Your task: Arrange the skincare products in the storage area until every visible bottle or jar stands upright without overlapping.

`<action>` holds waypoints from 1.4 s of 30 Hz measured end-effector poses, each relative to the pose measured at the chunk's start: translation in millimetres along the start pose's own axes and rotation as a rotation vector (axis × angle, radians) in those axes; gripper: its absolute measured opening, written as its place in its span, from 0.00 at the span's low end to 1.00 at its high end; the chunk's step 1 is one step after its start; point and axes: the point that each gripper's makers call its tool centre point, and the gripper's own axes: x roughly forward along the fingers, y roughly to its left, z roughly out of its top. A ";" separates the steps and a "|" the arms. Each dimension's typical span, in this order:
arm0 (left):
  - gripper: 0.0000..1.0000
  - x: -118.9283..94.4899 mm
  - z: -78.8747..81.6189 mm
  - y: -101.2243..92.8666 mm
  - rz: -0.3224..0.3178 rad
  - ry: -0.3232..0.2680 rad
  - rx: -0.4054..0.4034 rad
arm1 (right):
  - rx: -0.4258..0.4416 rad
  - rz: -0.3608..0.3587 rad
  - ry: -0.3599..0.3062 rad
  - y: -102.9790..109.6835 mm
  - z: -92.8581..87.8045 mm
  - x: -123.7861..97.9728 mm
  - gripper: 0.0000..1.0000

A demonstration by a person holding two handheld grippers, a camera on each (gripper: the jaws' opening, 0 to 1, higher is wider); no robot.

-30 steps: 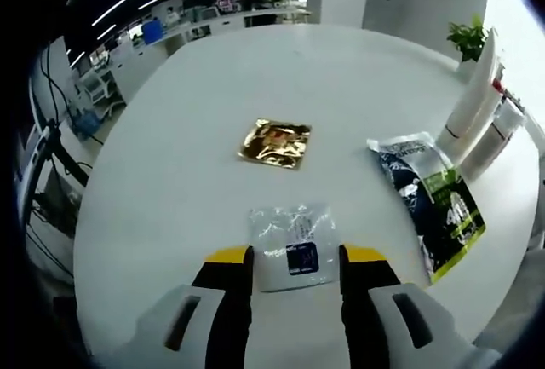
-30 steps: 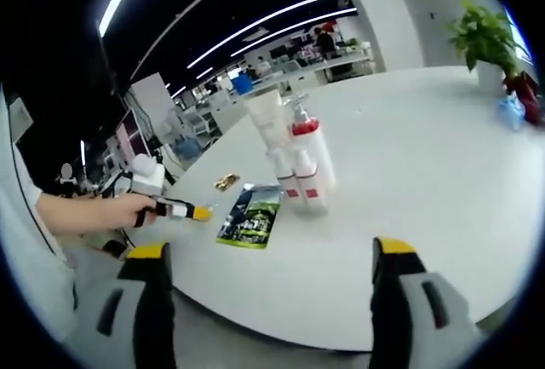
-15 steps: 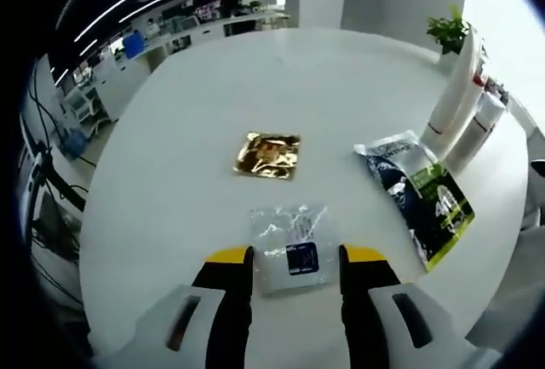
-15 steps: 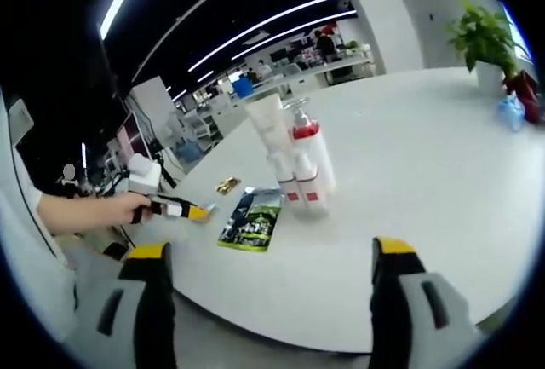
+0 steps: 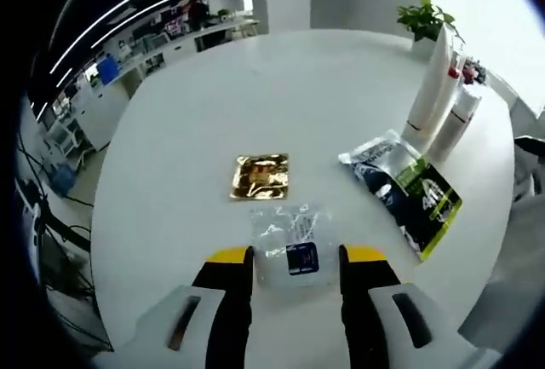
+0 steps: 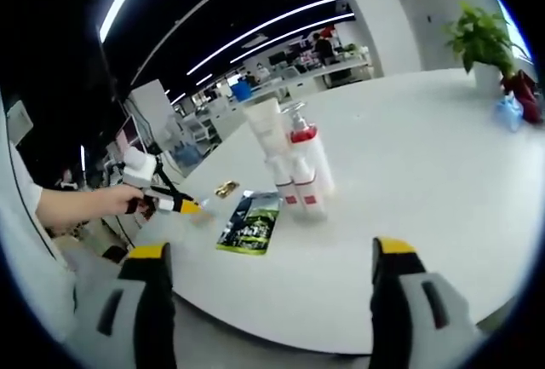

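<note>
Your left gripper (image 5: 295, 256) hangs spread over the clear plastic sachet (image 5: 289, 244) on the round white table (image 5: 255, 105), your right gripper (image 6: 271, 254) spread wide and empty, facing the upright white bottles with red bands (image 6: 298, 169) beside the dark green pouch (image 6: 250, 221).

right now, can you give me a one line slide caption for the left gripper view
Open left gripper poised over a clear sachet on the white table, gold sachet beyond, upright bottles at right.

Round white table (image 5: 196, 105) carries a flat gold foil sachet (image 5: 261, 175), clear plastic sachet (image 5: 289, 234), dark green-edged pouch (image 5: 402, 192), and upright white bottles (image 5: 438, 96).
</note>
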 end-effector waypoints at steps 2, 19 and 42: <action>0.38 -0.8 5.0 -2.8 -0.019 -0.006 0.018 | 0.000 0.001 -0.001 0.3 0.2 -0.1 0.98; 0.38 -1.0 5.5 -35.1 -0.237 0.065 0.379 | 0.000 0.001 0.000 0.0 0.1 0.2 0.98; 0.38 3.9 -19.6 -61.3 -0.577 0.156 0.744 | 0.006 -0.032 0.010 -5.8 -1.8 0.1 0.98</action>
